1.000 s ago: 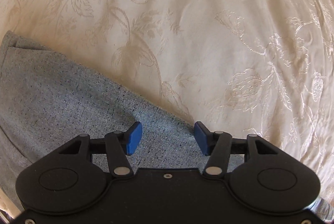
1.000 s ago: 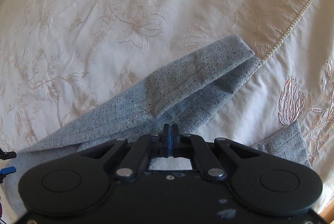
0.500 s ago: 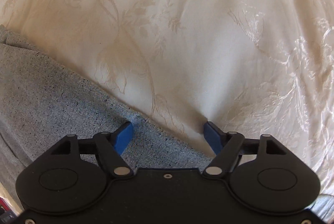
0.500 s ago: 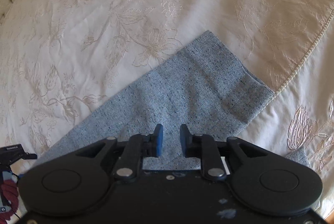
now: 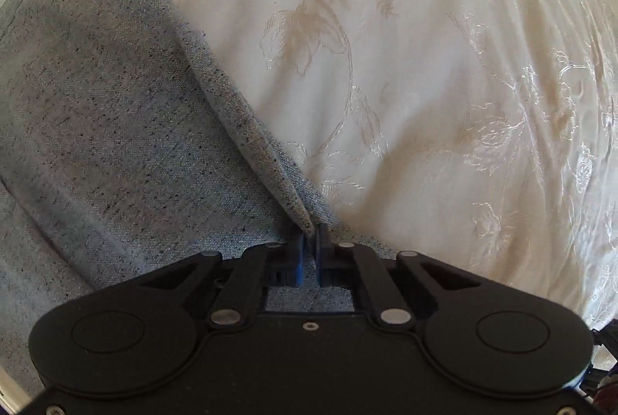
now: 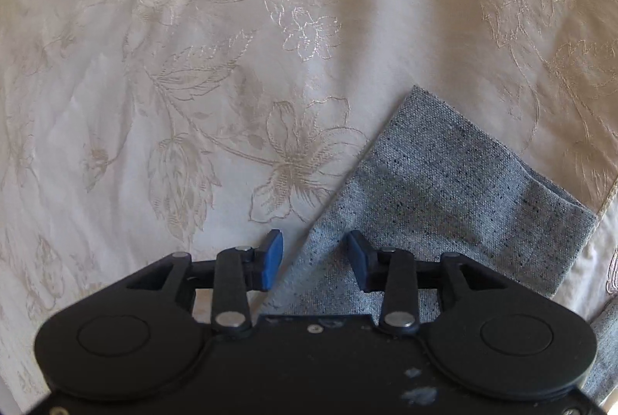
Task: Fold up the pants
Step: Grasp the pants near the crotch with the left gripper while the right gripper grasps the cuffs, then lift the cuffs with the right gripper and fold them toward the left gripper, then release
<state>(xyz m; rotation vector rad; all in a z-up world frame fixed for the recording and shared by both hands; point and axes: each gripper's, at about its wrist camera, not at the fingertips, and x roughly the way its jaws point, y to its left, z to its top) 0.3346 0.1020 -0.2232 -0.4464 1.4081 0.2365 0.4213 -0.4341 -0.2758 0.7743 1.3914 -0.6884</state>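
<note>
I had the pants (image 5: 116,129) lying on the bedspread (image 5: 444,67), a cream cover stitched with flowers, and I worked on them from both ends. My left gripper (image 5: 308,249) pointed almost straight down at the long edge of the grey cloth, and its jaws were closing on a raised ridge of that edge. The blue pads (image 5: 297,260) stood nearly together with the fold of fabric pinched up between them, so I judged the hold was made there, low on the edge, in order to lift that side over the rest. In that view the cloth already lay doubled, one layer over another, with a corner toward the upper left.

My right gripper (image 6: 314,260) hung over the other end, where the leg's hem (image 6: 463,183) lay flat near the corded seam (image 6: 606,206) of the bedspread. Its jaws were opening, spread across the slanting edge of the cloth: one pad was over bare bedspread, the other over the fabric, and neither pressed on anything. I took that hand as free to take a new hold.
</note>
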